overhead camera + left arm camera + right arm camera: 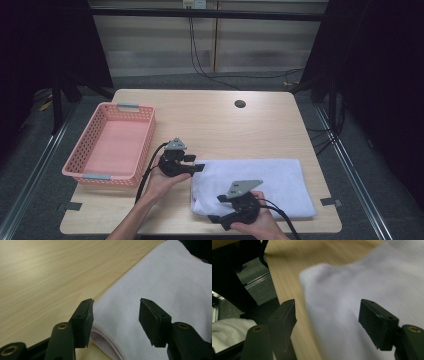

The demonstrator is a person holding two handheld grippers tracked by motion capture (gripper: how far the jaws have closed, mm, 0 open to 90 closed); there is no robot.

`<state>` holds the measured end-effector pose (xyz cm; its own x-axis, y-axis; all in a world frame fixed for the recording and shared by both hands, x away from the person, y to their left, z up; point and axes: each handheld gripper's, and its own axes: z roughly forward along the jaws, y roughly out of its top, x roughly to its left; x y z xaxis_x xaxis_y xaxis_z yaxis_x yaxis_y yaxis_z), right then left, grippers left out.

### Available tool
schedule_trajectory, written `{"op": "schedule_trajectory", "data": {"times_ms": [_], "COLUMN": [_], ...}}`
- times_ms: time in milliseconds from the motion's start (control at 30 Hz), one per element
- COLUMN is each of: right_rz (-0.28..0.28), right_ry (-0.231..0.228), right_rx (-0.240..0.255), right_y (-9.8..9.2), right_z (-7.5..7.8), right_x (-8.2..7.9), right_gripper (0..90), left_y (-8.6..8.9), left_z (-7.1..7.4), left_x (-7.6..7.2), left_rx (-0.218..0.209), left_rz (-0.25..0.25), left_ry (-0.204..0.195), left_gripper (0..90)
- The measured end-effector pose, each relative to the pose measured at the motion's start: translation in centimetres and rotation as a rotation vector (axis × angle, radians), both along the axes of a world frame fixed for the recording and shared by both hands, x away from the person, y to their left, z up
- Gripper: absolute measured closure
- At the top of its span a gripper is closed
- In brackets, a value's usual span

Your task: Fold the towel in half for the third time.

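Observation:
A folded white towel [260,185] lies flat on the near right part of the wooden table [210,125]. My left gripper [199,167] is open at the towel's far left corner, and in the left gripper view the jaws straddle the hemmed edge of the towel [160,285]. My right gripper [214,219] is open at the near left corner of the towel [362,290], its jaws on either side of that corner. Nothing is held between either pair of jaws.
A pink plastic basket [111,145] with grey handles stands at the table's left side, with nothing in it. A round cable hole [240,104] sits near the far edge. The table's front edge and dark floor [252,277] show beside the right gripper.

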<state>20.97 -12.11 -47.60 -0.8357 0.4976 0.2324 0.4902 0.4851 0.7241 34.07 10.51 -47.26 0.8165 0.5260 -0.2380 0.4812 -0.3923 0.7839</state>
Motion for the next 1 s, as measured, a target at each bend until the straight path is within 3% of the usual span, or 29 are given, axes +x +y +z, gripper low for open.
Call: {"op": "schedule_trajectory", "data": {"times_ms": [67,167,200,233,300,500,633,733,833,1000], "right_rz": [0.027,0.048,0.057,0.055,0.062,0.06,0.05,0.042,0.022,0.002], "right_ry": [0.0,-0.004,0.0,0.0,-0.017,-0.119,-0.202,-0.197,-0.209,-0.202], "right_rx": [-0.02,-0.051,-0.043,-0.046,-0.073,-0.078,-0.135,-0.143,-0.149,-0.153], "right_y": [1.5,3.3,3.7,4.0,4.5,4.3,4.9,4.8,4.6,4.5], "right_z": [-0.3,-0.9,-1.1,-1.3,-1.9,-2.6,-2.7,-2.6,-2.5,-2.4], "right_x": [0.8,1.6,1.8,1.9,1.9,1.5,0.6,0.7,1.0,1.3], "right_gripper": [28.0,28.0,28.4,29.4,31.2,42.9,43.8,50.5,65.7,72.8], "left_y": [0.1,0.3,0.5,0.7,1.1,1.3,1.1,1.1,1.1,0.5], "left_z": [0.0,-0.5,-0.5,-0.6,-0.7,-1.3,-1.6,-1.9,-2.1,-2.7], "left_x": [0.3,0.7,0.7,0.7,1.0,1.3,1.5,1.6,1.7,1.7], "left_rx": [-0.01,0.015,0.021,0.006,-0.016,0.007,0.025,0.034,0.028,0.055], "left_rz": [0.007,0.034,0.045,0.079,0.066,0.09,0.091,0.087,0.085,0.044], "left_ry": [0.003,0.025,0.012,0.005,0.027,0.042,0.063,0.073,0.086,0.123], "left_gripper": [44.8,44.0,43.8,43.7,42.3,41.4,40.7,40.7,40.8,41.4]}}
